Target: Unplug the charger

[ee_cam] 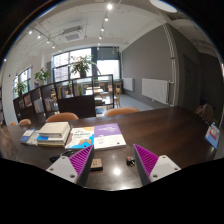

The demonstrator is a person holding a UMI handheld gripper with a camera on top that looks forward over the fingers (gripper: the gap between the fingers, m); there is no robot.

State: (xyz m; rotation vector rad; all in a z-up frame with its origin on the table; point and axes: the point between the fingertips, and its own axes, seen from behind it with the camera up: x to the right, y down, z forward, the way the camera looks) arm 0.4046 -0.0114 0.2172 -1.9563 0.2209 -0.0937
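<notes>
Claw (112, 160) fingers spread apart, gripping nothing, hovering over table (165, 125) since charger isn't visible yet, books (60, 135) ahead-left, small dark item (131, 160) between fingertips.

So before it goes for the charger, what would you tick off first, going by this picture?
1. Fingers apart: ok. The gripper is open, with a clear gap between its pads.
2. Nothing caught between the fingers: ok, only bare table shows there.
3. Charger located: cannot tell. A small dark object lies just ahead of the fingers, too small to identify.
4. Socket or cable found: not ok, none is visible.
5. Path ahead: ok straight on, though the books and a purple booklet lie beyond the fingers, towards the left one.
</notes>
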